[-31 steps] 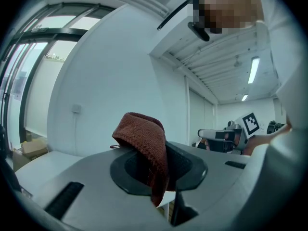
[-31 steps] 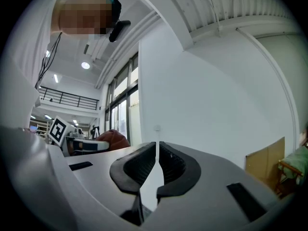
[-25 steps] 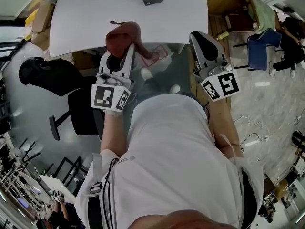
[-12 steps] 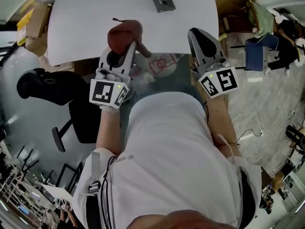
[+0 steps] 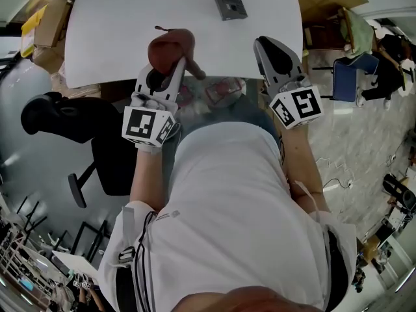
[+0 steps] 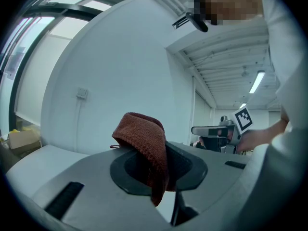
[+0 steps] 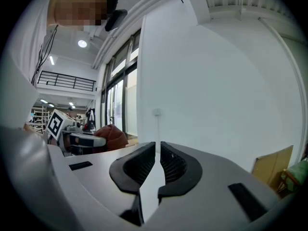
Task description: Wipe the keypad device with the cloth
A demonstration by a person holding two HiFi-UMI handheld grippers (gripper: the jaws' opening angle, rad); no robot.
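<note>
At the far edge of the white bench [image 5: 130, 25], a little right of centre, lies the keypad device [image 5: 229, 1], dark and flat, with nothing touching it. On my left side, the left hand-held gripper [image 6: 161, 162] is clamped on the rust-brown cloth [image 6: 142, 138], which bunches up above the jaws and hangs a short tail below them. From the head view it sits over the bench's near edge, well short of the device. The right hand-held gripper [image 7: 157, 150] has its jaws together with nothing between them, and it hovers over the near right corner of the bench.

I judge this to be the approach step: cloth in hand, wiping not yet begun. Next I would need to carry the cloth far and to the right across the bench, then tip the left hand-held gripper down so the bunched cloth meets the device's top face before sweeping. The device looks light and may slide under the wipe, so the right hand-held gripper could steady its edge.
</note>
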